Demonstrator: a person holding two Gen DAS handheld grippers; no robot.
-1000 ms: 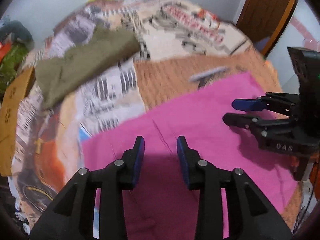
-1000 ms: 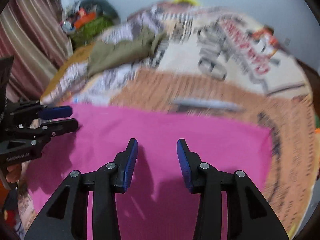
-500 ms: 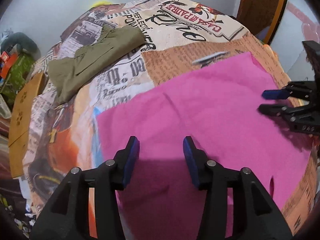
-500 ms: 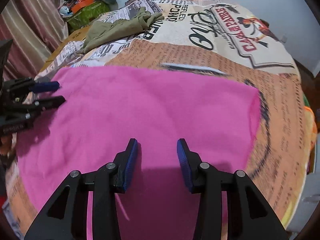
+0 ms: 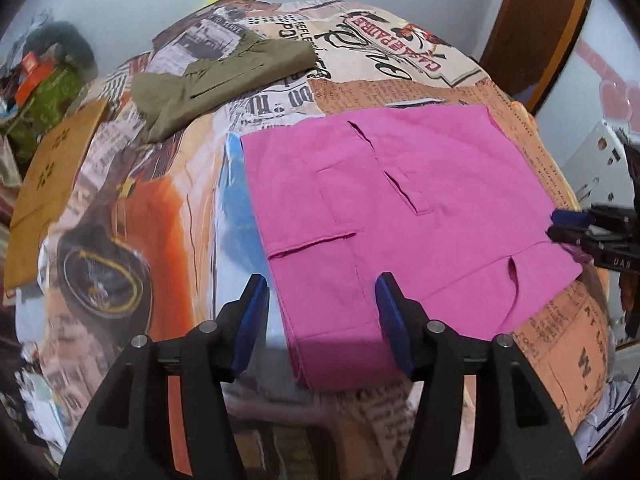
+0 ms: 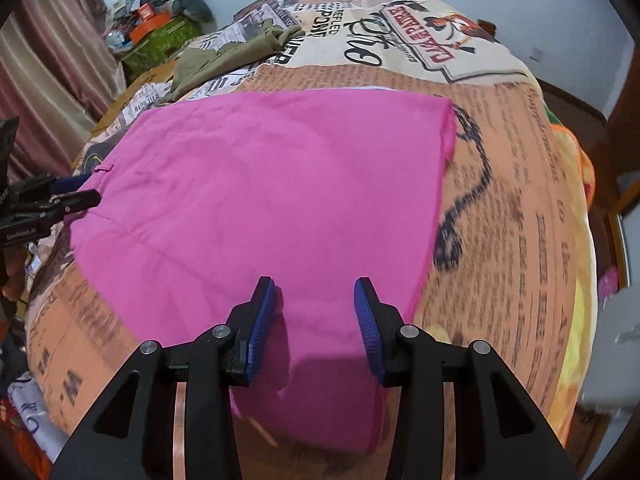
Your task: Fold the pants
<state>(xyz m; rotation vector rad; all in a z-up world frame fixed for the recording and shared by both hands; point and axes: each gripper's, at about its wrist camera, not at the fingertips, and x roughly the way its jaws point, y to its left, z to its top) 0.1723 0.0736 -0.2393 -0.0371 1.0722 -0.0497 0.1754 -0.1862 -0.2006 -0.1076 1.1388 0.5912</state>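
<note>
- The pink pants (image 5: 404, 208) lie flat on a bed (image 5: 132, 240) covered with a newspaper-print spread, folded into a broad rectangle.
- Left gripper (image 5: 322, 320): its jaws have just been opening and now stand spread, blue pads (image 5: 250, 322) apart, nothing pinched. The near left corner of the pants lies below and between the fingers; the left pad hangs over bare spread just outside the pants' edge, the right pad over the pink cloth.
- Ahead of the left gripper the pants show a pocket flap, a slit pocket and seams; the far edge lies well ahead.
- Right gripper (image 6: 316, 326): jaws part-way spread, pads (image 6: 260, 326) not pressing on anything. The near edge of the pants lies under and between the fingers, with pink cloth stretching ahead and to the left; the pants' right edge runs just to the right of the right finger.
- In the right wrist view the left gripper (image 6: 68, 196) shows at the far left, at the pants' left edge. In the left wrist view the right gripper (image 5: 568, 226) shows at the far right, at the pants' right edge.
- An olive garment (image 5: 216, 80) lies well ahead of both grippers, apart from the pants.
- A brown cardboard sheet (image 5: 44, 184) lies at the bed's left side, far left of the left gripper.
</note>
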